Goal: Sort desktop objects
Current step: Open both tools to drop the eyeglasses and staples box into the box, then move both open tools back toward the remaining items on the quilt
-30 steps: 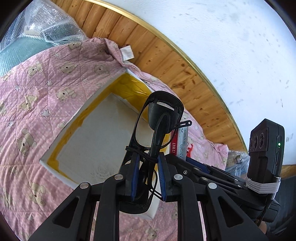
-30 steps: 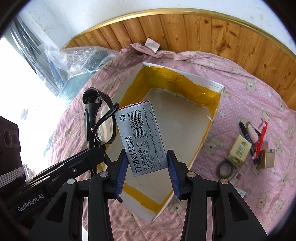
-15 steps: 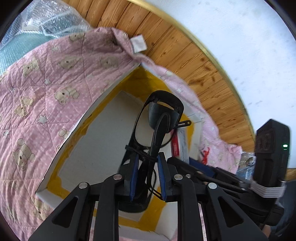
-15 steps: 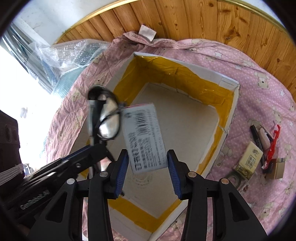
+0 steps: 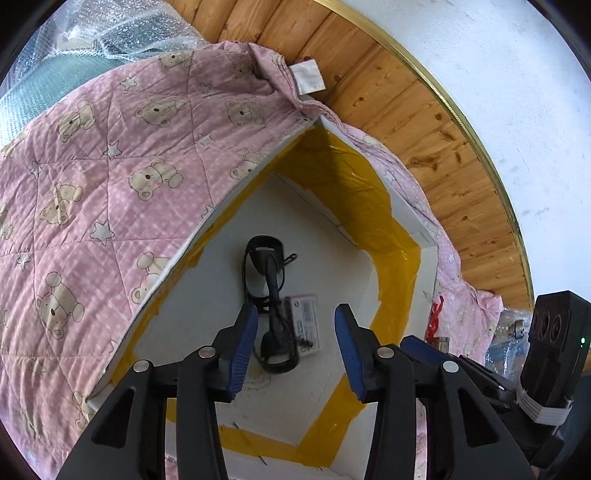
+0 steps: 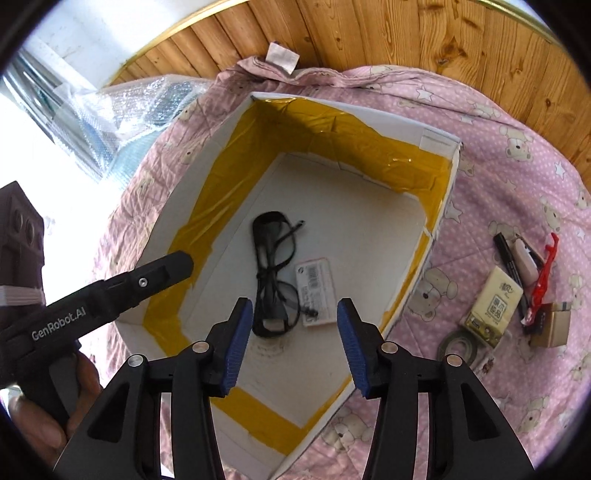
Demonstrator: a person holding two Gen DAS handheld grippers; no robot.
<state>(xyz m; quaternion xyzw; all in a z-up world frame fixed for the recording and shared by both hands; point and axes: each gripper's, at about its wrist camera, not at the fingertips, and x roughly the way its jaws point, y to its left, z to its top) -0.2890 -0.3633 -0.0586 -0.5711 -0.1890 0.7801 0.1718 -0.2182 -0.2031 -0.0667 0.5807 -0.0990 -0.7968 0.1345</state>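
We see both tools open and empty above the box (image 6: 436, 144): left tool (image 5: 295, 347), right tool (image 6: 295, 343). Glasses (image 6: 275, 273) lie on the box floor, touching the staples pack (image 6: 314, 291); other items (image 6: 517, 288) rest on the quilt (image 6: 517, 184) beside it.

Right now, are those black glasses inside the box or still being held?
Inside. The glasses lie on the box floor beside the staples packet; both grippers are open and empty.

Quilted cloth blanket (image 6: 517, 155); matt white box (image 6: 354, 236), glossy yellow tape (image 6: 332, 129); varnished wood panelling (image 6: 406, 33).
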